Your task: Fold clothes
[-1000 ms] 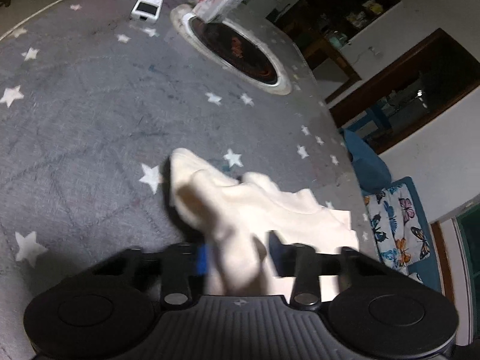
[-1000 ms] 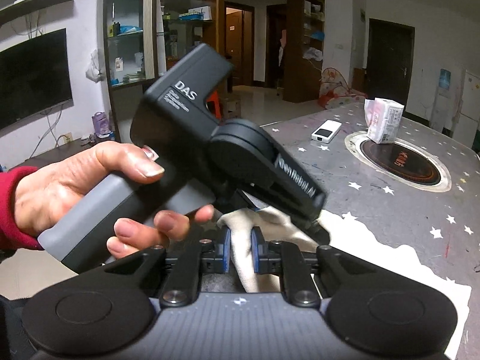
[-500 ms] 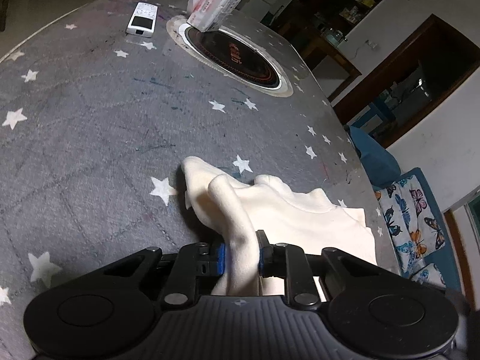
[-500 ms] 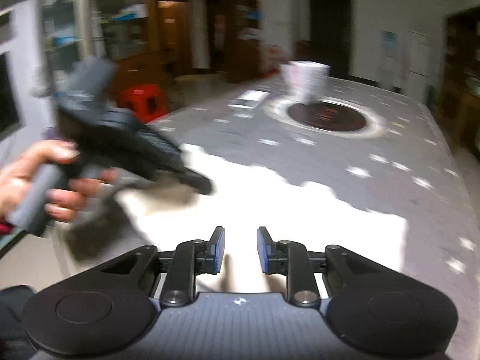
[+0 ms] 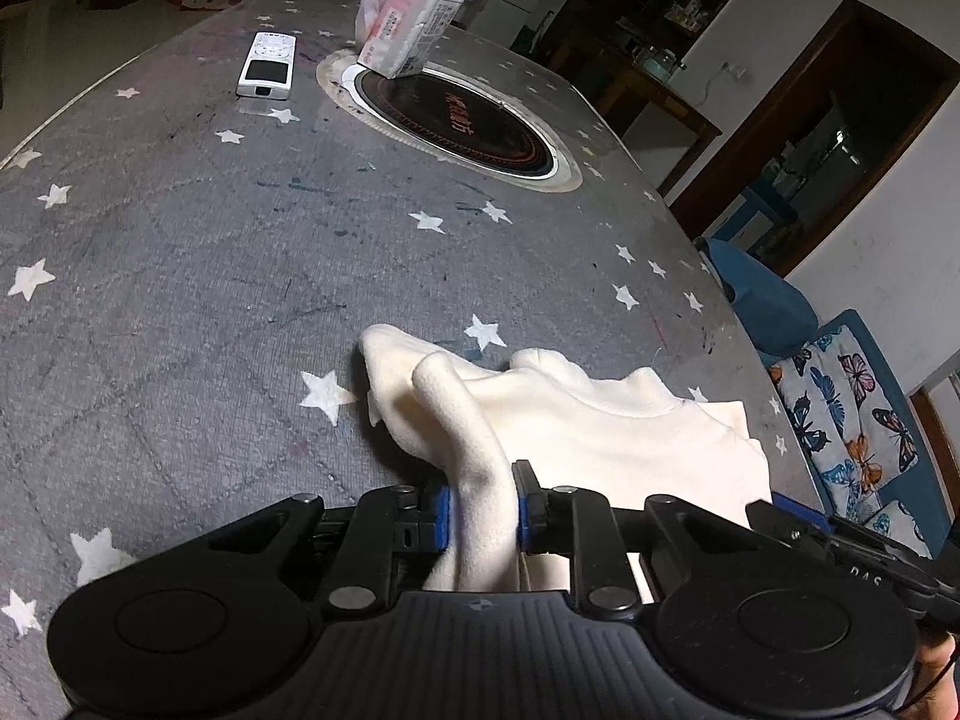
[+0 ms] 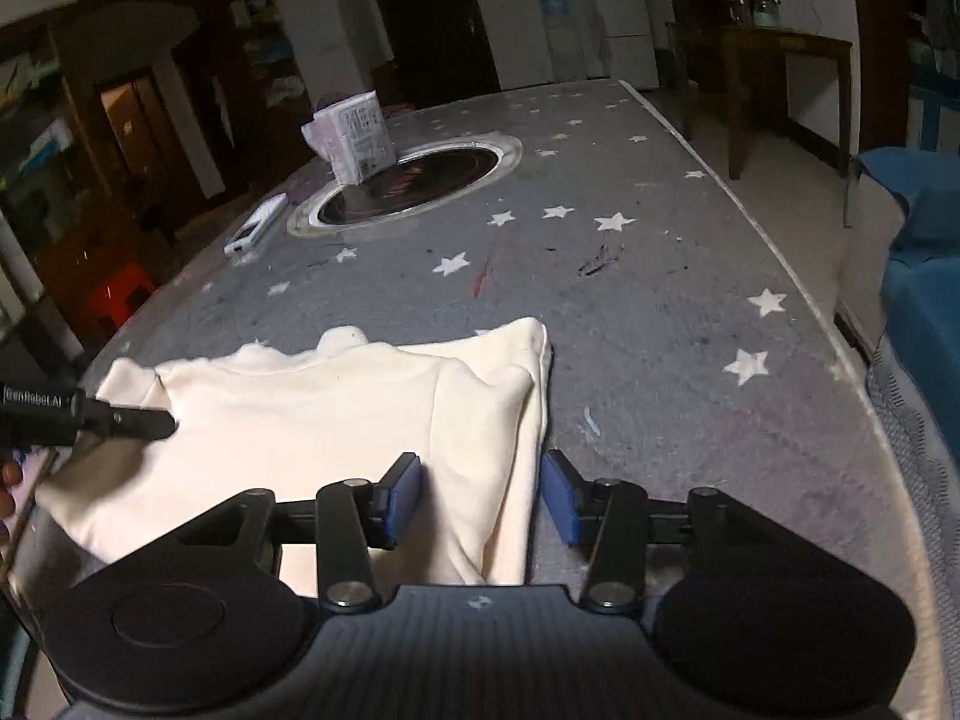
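Left wrist view first: a cream garment lies on the near part of a grey table covered with a white-star cloth. It looks soft and fleecy, partly folded, with rumpled humps along its far edge and a flat squared corner off to the right. One thick fold rises from it and runs back between the blue pads of the left gripper, which is pinched narrow on that fold and tilted downward over the table. Farther off sit a white remote, a tissue pack and a round dark hob set into the tabletop.

Right wrist view: the same garment spreads pale and mostly flat across the near left of the table, its right edge doubled over in a long ridge. The right gripper points down at that ridge with its jaws opening; the cloth lies between the pads, neither pressing it. At the left edge, the left gripper's black tip rests on the fabric.
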